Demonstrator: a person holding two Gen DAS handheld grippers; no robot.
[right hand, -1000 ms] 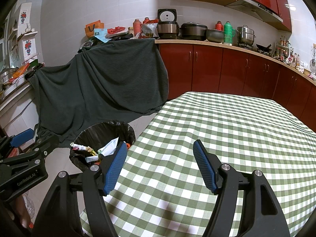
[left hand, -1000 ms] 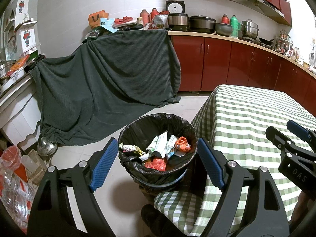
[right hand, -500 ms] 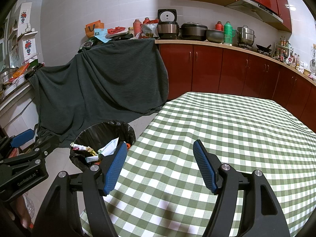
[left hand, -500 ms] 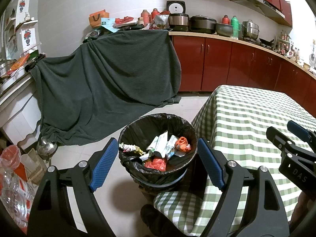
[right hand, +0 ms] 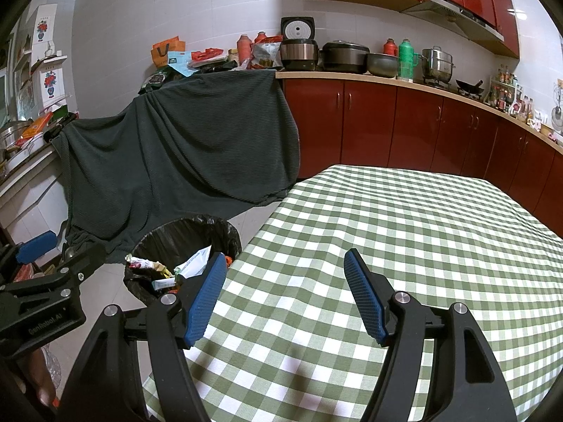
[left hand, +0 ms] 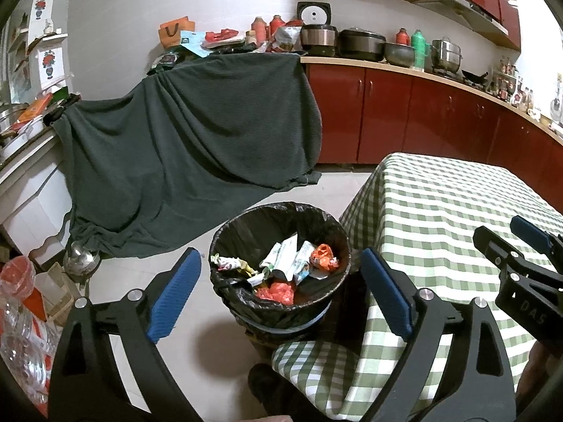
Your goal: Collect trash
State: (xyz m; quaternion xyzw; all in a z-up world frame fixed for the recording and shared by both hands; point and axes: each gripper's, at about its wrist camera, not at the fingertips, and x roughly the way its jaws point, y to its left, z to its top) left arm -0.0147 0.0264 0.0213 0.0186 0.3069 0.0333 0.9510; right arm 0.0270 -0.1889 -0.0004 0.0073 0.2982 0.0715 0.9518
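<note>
Kitchen: I see red cabinets (right hand: 404,123) behind and a dark cloth (left hand: 183,147) draped over something at the wall.
Counter (right hand: 404,232): checked cover, bare of litter, so collecting looks finished.
Bin (left hand: 281,267): on the floor beside the counter's corner, handy for drops; wrappers (left hand: 288,263) lie inside.
Left claw (left hand: 281,295): above the bin, jaws opening, nothing between.
Right claw (right hand: 285,299): apart and empty, over the counter.

White-tiled kitchen walls (right hand: 211,17), red cabinets (right hand: 387,126), pale floor (left hand: 316,193), a green checked table (right hand: 404,228)
</note>
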